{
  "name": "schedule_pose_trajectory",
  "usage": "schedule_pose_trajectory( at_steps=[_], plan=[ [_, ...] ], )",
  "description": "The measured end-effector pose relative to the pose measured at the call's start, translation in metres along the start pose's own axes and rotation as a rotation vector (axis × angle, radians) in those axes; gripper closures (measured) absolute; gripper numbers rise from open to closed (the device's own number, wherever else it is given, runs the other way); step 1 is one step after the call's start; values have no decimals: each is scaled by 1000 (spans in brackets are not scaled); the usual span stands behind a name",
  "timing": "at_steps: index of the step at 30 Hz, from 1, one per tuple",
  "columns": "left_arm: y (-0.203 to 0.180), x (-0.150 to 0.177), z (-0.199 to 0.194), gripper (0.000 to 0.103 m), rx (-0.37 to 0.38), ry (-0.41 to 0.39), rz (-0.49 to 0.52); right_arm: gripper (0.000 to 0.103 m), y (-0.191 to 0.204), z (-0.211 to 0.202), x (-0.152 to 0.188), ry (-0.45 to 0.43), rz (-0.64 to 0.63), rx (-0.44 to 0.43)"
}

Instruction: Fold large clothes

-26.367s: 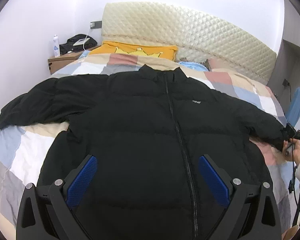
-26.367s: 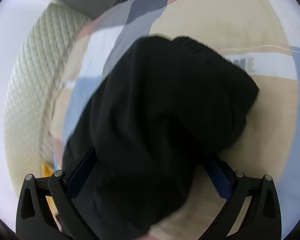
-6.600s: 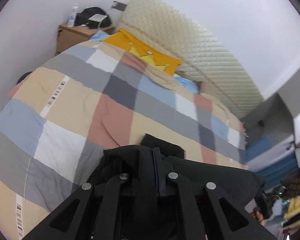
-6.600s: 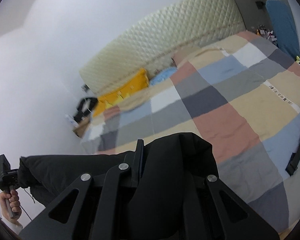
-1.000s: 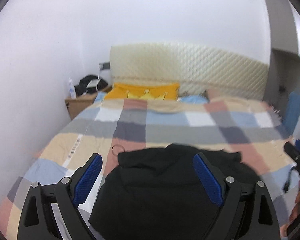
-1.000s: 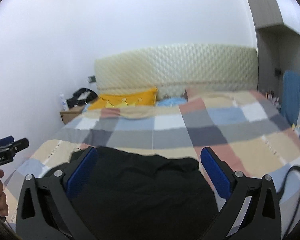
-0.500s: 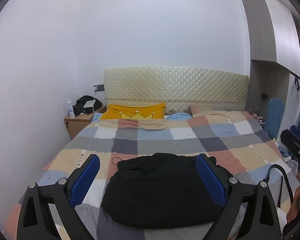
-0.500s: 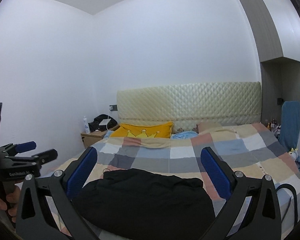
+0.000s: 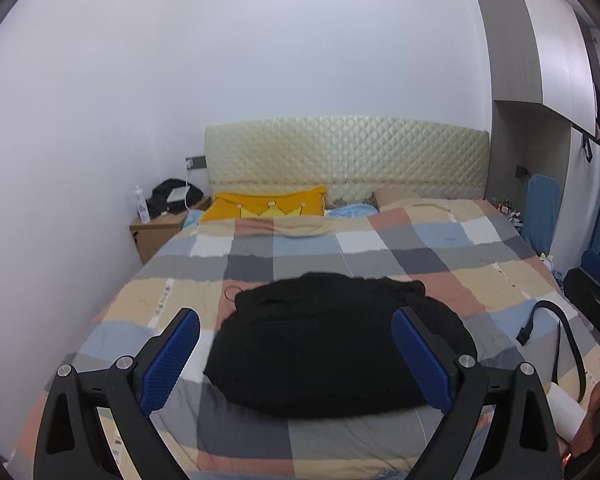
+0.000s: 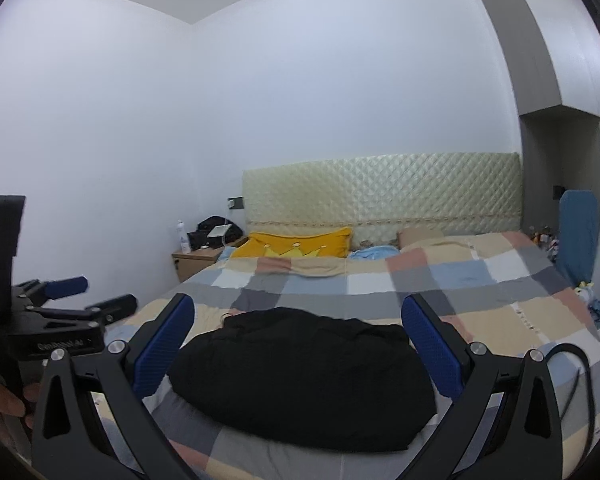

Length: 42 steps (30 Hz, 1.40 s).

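Now both claws, left claw (image 9: pixel 296 356) and right claw (image 10: pixel 298 350), gape empty; check the folded jacket (image 9: pixel 336 340) (near bed (image 9: pixel 380 240) edge) lies neat.

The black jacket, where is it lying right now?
In both wrist views the black jacket lies folded in a bundle on the checked bedspread near the foot of the bed, centred, far from the yellow pillow.

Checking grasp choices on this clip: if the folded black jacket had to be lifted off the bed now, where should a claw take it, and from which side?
Take the black jacket at its thick near edge, coming in low from the foot of the bed. That rounded, stacked fold faces both open claws, left claw and right claw. One at each near corner would probably keep the layers together.
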<state>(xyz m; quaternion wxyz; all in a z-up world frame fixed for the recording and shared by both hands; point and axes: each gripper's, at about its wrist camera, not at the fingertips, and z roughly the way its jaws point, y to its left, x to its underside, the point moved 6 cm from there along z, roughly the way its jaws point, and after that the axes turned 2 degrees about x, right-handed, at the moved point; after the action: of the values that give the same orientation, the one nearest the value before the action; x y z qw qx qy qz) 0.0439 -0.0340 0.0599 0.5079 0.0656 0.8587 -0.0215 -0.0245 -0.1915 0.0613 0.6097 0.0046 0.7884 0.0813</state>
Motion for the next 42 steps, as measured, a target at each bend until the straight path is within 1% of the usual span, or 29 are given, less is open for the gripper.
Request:
schedule_pose_trajectory(
  at_steps=[2,6,7,9,11,19,22,24,27,32,38,42],
  plan=[
    [1,8,3,6,-2,20,-16,0,0,6,10,39,13,5],
    [2,27,15,6,22,74,-40,0,3,11,29,84,-14,32],
    [3,31,18,6,19,86,-43,0,4,11,32,90,-13,35],
    [5,37,22,6,-8,101,-39,0,2,14,40,114,2,37],
    [7,43,25,6,-16,117,-38,0,-1,16,47,139,13,43],
    [5,66,35,6,-18,179,-41,0,-4,15,65,178,-2,73],
    [5,73,41,6,-16,203,-53,0,-10,19,74,203,13,75],
    [6,75,42,6,-9,208,-63,0,-13,24,79,224,23,75],
    [11,78,45,6,-24,220,-81,0,-13,31,82,247,14,72],
    [18,83,53,6,-28,261,-110,0,-12,37,87,266,7,81],
    [19,84,51,6,-43,261,-106,0,-14,44,95,299,6,84],
    [16,82,54,6,-16,268,-89,0,-14,44,96,306,9,82]
  ],
)
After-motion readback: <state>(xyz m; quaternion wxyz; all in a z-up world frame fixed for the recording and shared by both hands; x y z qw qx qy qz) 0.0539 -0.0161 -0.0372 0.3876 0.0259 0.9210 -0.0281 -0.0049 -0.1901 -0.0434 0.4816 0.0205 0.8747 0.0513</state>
